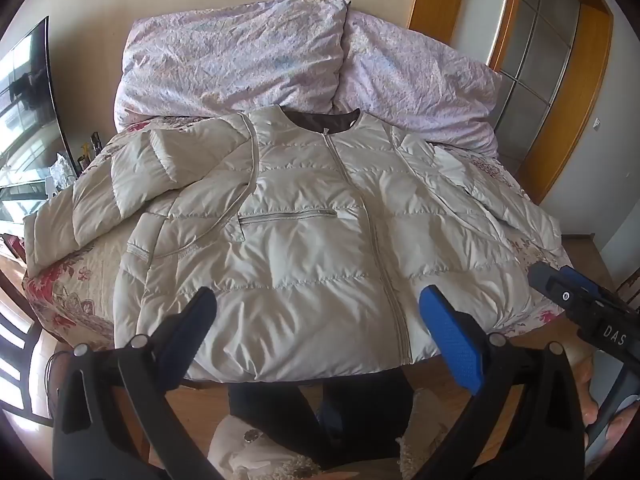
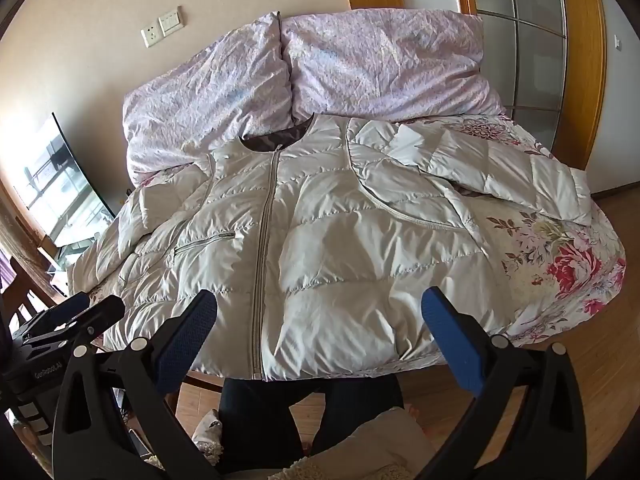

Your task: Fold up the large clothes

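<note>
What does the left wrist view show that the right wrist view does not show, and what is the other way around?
Only the left wrist view shows the left sleeve in full, folded back on itself, and the right gripper from the side. Only the right wrist view shows the right sleeve in full, stretched over the floral bedspread, and the left gripper from the side. Both show the cream down jacket, zipped and lying front up on the bed, the two lilac pillows behind it, and open blue-padded fingers holding nothing.

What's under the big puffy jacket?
The puffy jacket lies on a flowery bedspread that peeks out around it. What the spread looks like beneath the jacket's middle is covered. Purple pillows sit behind.
</note>
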Motion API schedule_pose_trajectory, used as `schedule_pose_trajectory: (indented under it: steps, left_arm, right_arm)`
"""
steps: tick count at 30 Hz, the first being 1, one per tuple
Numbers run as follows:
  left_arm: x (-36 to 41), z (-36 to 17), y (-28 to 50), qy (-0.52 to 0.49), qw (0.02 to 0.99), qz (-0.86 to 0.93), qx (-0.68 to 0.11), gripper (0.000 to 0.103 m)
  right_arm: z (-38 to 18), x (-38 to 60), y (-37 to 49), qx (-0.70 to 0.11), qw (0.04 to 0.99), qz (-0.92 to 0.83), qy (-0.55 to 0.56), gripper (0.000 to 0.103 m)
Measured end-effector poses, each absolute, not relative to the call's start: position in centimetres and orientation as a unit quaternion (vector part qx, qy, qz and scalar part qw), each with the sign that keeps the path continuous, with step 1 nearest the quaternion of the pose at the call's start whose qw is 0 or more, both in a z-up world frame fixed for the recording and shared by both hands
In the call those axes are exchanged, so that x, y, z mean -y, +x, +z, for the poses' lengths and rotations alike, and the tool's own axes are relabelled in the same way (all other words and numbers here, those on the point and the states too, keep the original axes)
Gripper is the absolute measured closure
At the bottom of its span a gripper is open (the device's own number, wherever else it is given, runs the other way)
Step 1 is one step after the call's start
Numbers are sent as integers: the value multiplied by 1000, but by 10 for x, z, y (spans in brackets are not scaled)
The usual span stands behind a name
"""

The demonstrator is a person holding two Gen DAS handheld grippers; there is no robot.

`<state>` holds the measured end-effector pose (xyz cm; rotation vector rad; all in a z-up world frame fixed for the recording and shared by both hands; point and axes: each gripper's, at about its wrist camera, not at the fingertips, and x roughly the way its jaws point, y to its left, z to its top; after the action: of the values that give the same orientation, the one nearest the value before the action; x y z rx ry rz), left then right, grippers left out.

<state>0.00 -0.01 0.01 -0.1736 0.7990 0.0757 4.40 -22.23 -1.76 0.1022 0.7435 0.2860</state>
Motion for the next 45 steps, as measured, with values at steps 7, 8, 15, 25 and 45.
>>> schedule_pose_trajectory:
  steps: [7,8,15,25,45]
  left_arm:
    - [0,0,0,-87,917,34,-388,2]
    - [0,0,0,-88,917,34,-389,2]
    - [0,0,0,-88,916,35,-389,2]
    - [0,0,0,-88,916,34,-390,2]
    - [0,0,0,-89,915,35,-391,2]
  right_arm:
    - [-18,222,45,-363,920,140,52,1]
    - [-18,222,45,-363,920,140,51,1]
    - [-20,223,46,-364,920,140,52,1]
    - [-21,223,47,-365,919,140,53,1]
    - [-21,223,49,-366,919,139,53,1]
